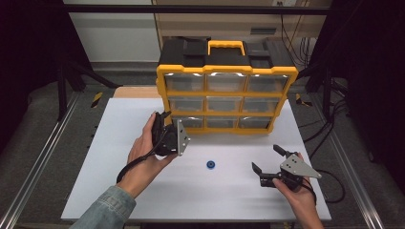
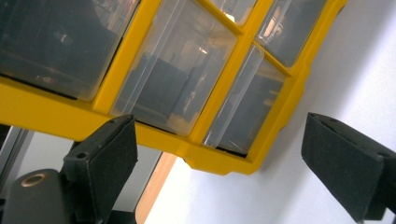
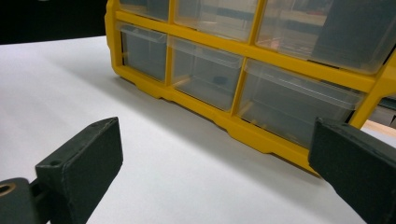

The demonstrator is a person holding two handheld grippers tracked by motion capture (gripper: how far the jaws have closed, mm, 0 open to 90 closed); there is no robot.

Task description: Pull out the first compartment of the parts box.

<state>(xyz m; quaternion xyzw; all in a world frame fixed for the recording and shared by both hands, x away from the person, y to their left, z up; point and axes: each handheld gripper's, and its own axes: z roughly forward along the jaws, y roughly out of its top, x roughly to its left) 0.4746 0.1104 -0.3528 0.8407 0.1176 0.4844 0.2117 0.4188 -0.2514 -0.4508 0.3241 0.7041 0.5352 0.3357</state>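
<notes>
A yellow-framed plastic organiser cabinet with nine clear drawers and a black top with yellow handle (image 1: 227,93) stands upright at the far side of a white tabletop (image 1: 143,191), its drawer fronts facing the person. The person's left hand (image 1: 145,152) holds the left gripper (image 1: 162,119) tilted on its side just in front of the cabinet's bottom-left corner, close to the lowest left clear drawer (image 1: 187,121); in the left gripper view its two black padded jaws stand spread wide apart with nothing between them, and the cabinet's yellow corner (image 2: 224,163) fills the gap beyond them, whether touching cannot be told. The right gripper (image 1: 270,160) rests low over the tabletop near the front right, well apart from the cabinet, held by the right hand (image 1: 296,183); its jaws are likewise spread wide and empty, pointing toward the bottom row of drawers (image 3: 205,72) in the right gripper view. A small blue ring-shaped part (image 1: 210,165) lies flat on the white surface between the two grippers, nearer the front than the cabinet, touched by neither.
</notes>
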